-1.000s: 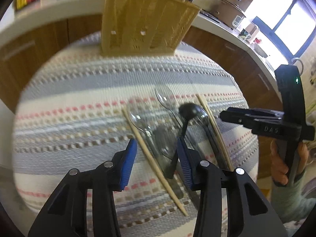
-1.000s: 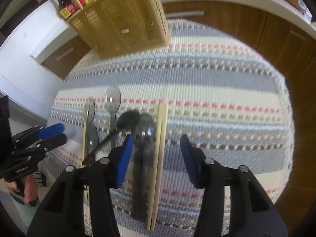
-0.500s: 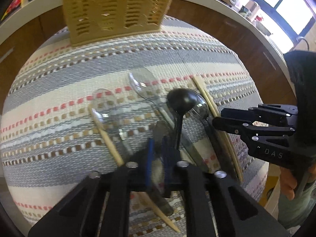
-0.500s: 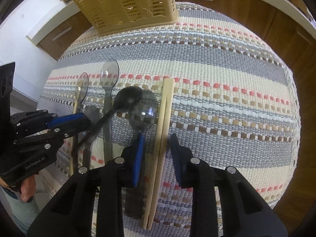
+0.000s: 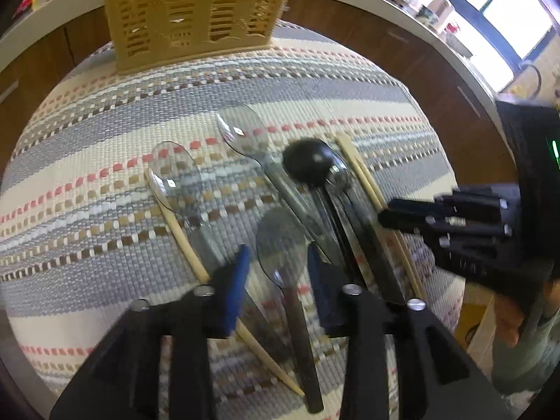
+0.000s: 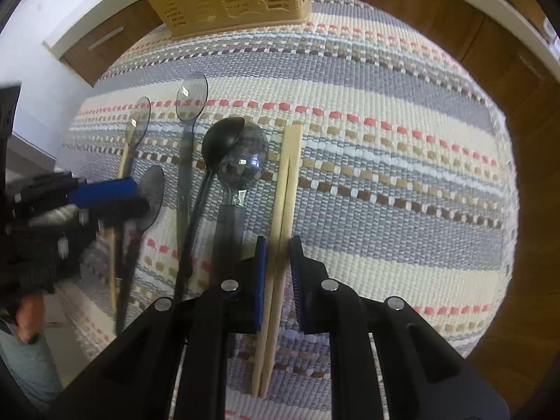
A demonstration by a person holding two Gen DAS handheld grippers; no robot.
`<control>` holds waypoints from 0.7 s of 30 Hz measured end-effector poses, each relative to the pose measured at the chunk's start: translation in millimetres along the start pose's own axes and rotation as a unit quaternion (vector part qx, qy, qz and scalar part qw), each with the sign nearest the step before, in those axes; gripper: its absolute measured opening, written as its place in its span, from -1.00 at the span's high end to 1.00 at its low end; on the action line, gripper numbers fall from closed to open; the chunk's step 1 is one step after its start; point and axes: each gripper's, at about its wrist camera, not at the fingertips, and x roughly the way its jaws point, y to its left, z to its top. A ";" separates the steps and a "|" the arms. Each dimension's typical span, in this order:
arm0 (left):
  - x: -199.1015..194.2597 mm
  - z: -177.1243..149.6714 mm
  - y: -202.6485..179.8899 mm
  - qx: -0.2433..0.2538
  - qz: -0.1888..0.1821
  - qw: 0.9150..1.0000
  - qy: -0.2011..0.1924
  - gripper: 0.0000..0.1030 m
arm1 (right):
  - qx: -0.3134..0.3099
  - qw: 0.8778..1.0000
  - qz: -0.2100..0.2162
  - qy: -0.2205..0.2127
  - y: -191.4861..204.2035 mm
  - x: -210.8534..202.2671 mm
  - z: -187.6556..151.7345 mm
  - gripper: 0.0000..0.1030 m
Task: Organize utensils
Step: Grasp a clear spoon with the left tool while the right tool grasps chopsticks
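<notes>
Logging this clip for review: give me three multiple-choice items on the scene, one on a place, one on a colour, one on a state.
1. Where does the slotted utensil basket stand? A at the mat's far end; B between the claws; C on the floor.
2. What colour is the round-bowled spoon? A red; B black; C white.
3. How is the left claw? A shut on a chopstick; B lifting the basket; C open astride the smoky spoon.
Answers: A, it stands on the striped mat beyond the utensils; B, its bowl is solid black; C, both fingers stand apart on either side of the spoon's bowl.
</notes>
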 end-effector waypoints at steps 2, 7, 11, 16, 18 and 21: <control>1.8 -4.8 -8.0 0.018 0.009 1.000 0.020 0.31 | -0.001 1.000 0.008 0.012 -2.4 -1.1 4.7 0.77; 11.0 -8.8 -28.3 0.072 0.056 0.994 0.060 0.34 | -0.018 0.999 0.004 0.042 -1.4 1.2 16.6 0.76; 14.5 -5.5 -33.8 0.089 0.091 0.989 0.068 0.64 | -0.028 0.998 -0.004 0.052 3.0 3.4 20.6 0.77; 13.9 -6.4 -35.6 0.091 0.114 0.988 0.060 0.82 | -0.046 0.998 -0.029 0.043 14.9 8.3 20.7 0.79; 12.4 -7.0 -38.1 0.086 0.110 0.989 0.048 0.82 | -0.049 0.998 -0.034 0.033 17.0 7.7 19.7 0.80; 6.4 -7.0 -43.7 0.072 0.097 0.992 0.023 0.82 | -0.049 0.998 -0.025 0.016 14.9 -0.6 17.3 0.80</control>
